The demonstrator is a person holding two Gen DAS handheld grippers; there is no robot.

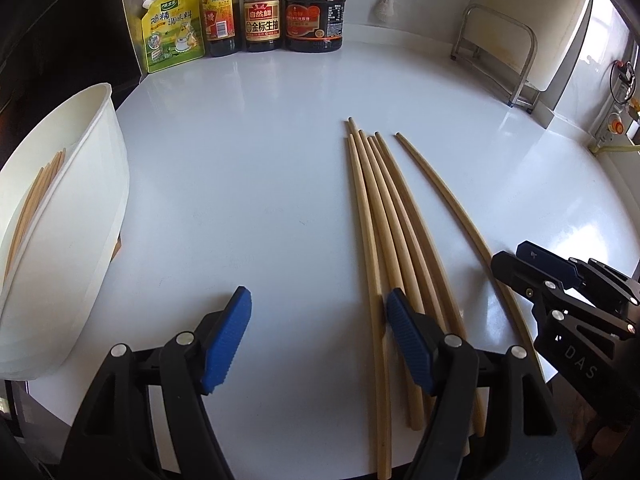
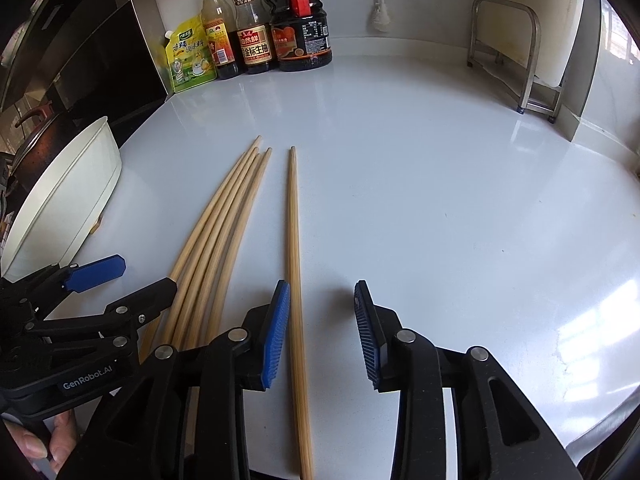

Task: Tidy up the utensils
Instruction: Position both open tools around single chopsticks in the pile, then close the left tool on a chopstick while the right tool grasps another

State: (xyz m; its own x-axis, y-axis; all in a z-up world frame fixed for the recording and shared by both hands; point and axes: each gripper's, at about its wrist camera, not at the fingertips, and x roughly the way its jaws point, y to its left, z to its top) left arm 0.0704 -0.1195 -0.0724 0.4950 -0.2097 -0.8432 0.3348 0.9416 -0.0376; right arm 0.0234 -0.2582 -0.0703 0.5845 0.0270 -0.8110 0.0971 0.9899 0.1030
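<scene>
Chopsticks [image 1: 384, 216]: long, pale, tapered bamboo sticks.

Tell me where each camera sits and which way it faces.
Left wrist: on the left gripper, angled down at the white counter; shows its own open jaws and the right gripper.
Right wrist: on the right gripper, angled down; the lone chopstick lies between its open jaws; the left gripper shows too.
Shared: chopstick bundle, white bin, sauce bottles.
</scene>
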